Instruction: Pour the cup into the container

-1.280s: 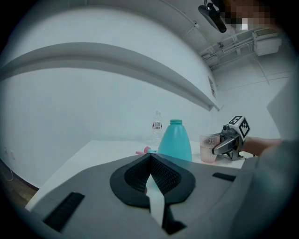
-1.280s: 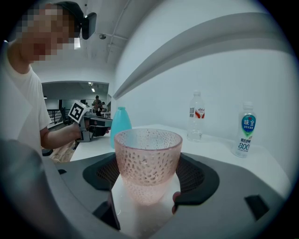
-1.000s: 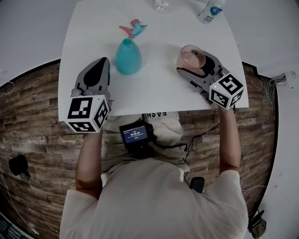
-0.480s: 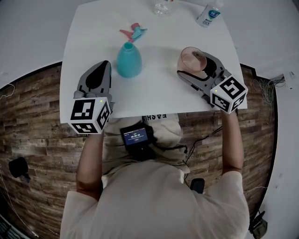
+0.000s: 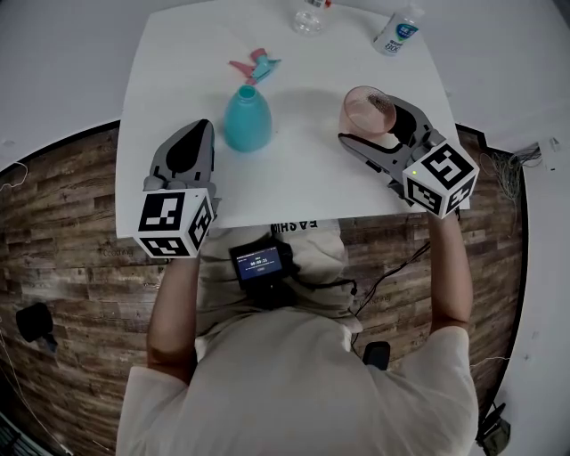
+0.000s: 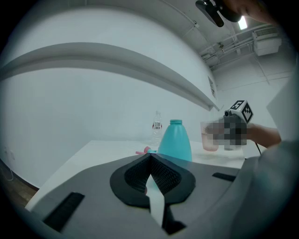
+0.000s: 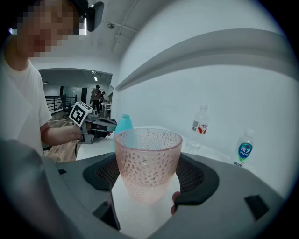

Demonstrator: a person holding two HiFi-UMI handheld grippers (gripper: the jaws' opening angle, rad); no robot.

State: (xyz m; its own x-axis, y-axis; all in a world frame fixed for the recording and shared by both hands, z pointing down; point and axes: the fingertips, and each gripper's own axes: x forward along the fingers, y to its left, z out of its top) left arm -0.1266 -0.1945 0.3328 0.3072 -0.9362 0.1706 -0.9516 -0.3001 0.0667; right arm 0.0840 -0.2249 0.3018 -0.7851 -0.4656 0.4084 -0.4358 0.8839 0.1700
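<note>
Pink dimpled glass cup [image 5: 367,107] | we are clasping it upright in our right gripper [image 7: 149,173] | open-necked teal plastic bottle container [image 5: 246,118] is standing apart at its nine o'clock | our left gripper [image 6: 150,161] is idling, clenched on nothing

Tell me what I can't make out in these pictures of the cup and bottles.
- Cup contents: the cup in the right tongs has dimpled walls, so the right gripper view shows no clear liquid level, and the head view is too small.
- Teal bottle: its opaque wall hides the inside in all views.
- Clear bottle: cut off by the head view's top edge.
- Small bottle: its label print is too small.
</note>
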